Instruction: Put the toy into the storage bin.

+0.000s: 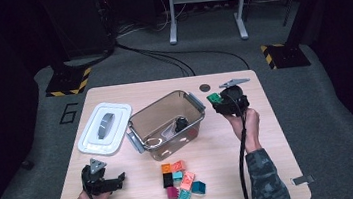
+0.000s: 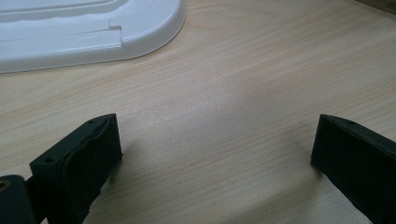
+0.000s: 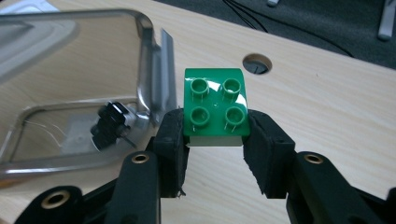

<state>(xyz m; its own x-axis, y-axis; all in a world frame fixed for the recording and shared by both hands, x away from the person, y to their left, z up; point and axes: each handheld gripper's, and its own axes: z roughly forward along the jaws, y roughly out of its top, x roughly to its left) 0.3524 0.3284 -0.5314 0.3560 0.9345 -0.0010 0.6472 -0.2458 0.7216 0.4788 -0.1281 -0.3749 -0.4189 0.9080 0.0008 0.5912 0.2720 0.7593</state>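
Block: green glossy plastic four-stud brick (image 3: 215, 107), light, rigid, slippery; grip flat sides.
Right gripper (image 3: 215, 140): clamped on brick, box at 9 o'clock.
Left gripper (image 2: 215, 154): jaws apart.

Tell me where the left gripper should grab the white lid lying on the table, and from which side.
Grip the white lid by its near rim, the long edge facing the left gripper, coming in low and level from the person's side. It lies flat on the table, so the thin overhanging rim looks like the easiest part for the jaws to pinch; the raised handle on top is the alternative, taken from above.
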